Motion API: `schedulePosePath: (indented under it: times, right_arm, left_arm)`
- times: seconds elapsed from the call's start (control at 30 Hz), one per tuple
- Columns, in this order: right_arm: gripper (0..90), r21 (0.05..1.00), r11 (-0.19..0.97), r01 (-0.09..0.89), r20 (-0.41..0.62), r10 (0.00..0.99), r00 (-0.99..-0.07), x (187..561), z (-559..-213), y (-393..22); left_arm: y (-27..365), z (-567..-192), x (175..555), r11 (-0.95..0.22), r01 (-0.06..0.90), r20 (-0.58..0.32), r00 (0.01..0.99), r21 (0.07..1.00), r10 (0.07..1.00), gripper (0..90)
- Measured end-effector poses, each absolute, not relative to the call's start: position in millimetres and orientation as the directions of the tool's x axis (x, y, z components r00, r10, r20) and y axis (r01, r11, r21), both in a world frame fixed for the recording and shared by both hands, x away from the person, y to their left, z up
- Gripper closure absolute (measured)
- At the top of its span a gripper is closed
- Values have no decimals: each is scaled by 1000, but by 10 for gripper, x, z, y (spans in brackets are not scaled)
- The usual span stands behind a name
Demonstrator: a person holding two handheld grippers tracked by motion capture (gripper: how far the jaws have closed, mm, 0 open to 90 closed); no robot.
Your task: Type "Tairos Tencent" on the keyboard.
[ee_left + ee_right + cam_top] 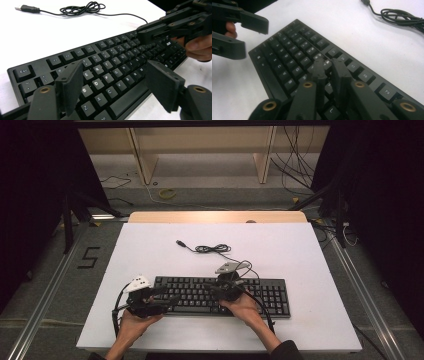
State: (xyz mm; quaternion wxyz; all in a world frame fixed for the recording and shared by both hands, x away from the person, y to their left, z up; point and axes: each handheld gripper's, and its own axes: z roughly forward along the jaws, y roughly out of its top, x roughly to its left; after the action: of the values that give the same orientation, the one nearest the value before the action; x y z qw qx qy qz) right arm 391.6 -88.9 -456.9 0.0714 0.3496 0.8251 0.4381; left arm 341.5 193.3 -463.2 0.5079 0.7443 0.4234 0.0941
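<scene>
Keyboard (222,295) was black, keys black with white legends, matte. Its cable (212,248), coiled upper centre of the high view, was black too, USB plug dark. Tabletop (150,245) was plain white, no pattern; a light wood strip ran along its far edge. Left gripper (167,296) was black with a white top plate, brass-coloured rivets at the joints; right gripper (212,287) was black with a grey top plate. Fingers (70,87) were flat black. Floor (65,285) at frame left was grey, with a black "5" marked on it.
</scene>
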Motion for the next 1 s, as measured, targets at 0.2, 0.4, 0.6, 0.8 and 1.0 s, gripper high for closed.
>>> schedulePosePath:
  times: [0.2,0.4,0.6,0.8,1.0]
  right_arm:
    - [866,762,382,523,185,646,-741,3938,-4622,-882]
    - [899,751,395,529,178,650,-739,3946,-4661,-860]
    - [900,744,403,533,175,652,-738,3951,-4682,-849]
    - [900,738,407,538,177,653,-736,3955,-4697,-837]
    - [900,729,414,545,175,657,-733,3963,-4723,-826]
  left_arm:
    - [1929,-4623,3401,-111,527,-298,627,842,720,277]
    - [1926,-4621,3396,-113,525,-295,628,844,720,272]
    - [1927,-4621,3396,-115,524,-292,628,844,721,272]
    - [1929,-4617,3391,-109,521,-291,625,846,724,270]
    - [1929,-4617,3390,-111,520,-289,625,847,725,270]
